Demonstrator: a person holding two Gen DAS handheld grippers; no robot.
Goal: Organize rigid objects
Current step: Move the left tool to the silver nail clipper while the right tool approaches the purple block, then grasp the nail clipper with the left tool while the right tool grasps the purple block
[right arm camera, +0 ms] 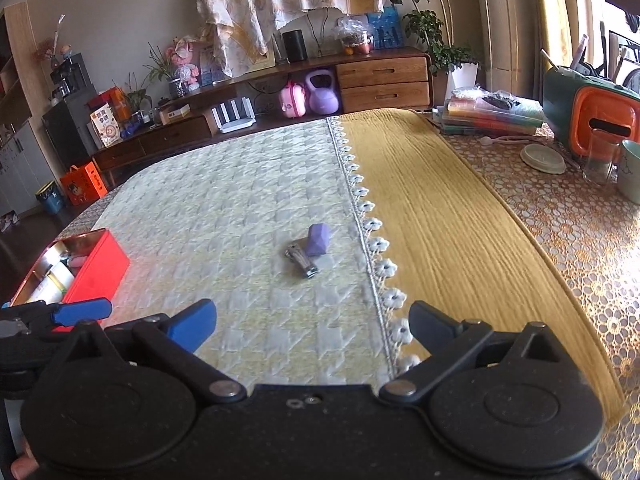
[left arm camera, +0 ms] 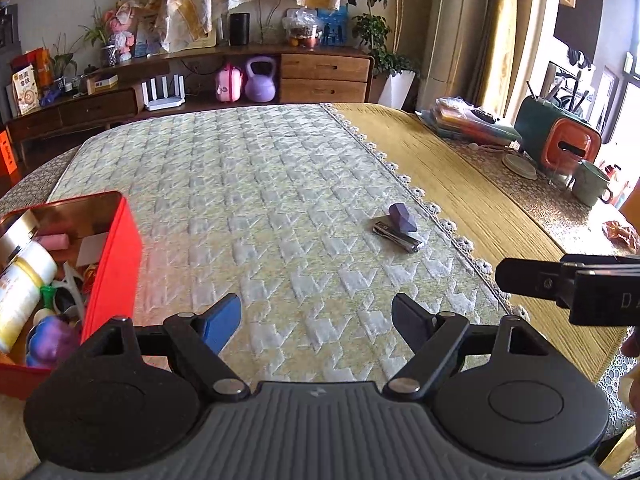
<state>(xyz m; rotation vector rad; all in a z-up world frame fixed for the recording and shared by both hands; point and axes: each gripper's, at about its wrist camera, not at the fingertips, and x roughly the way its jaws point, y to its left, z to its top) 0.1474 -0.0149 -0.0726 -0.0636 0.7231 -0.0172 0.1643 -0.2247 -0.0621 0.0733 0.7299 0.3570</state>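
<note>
**A:** Your left gripper hangs over the quilted cloth with its fingers spread wide and nothing between them. Your right gripper is the same: wide open, empty, level above the cloth.

**B:** Where are the things to sort?

**A:** A purple faceted block touches a metal nail clipper on the cloth, ahead and to the right of your left gripper. From the right wrist, the block and clipper lie ahead, slightly left of centre. The red tin sits just left of your left gripper.

**B:** What does one view give that the other doesn't?

**A:** The left wrist view looks down into the tin: a white bottle, a pink piece and a purple toy. The right wrist view shows only the tin's side and a sliver of its contents, plus your left gripper's blue fingertip at the far left.

**B:** Any readable writing?

**A:** The letters "D A" on the right gripper's body, seen at the left view's right edge. The box labels on the sideboard are too small to read.
</note>
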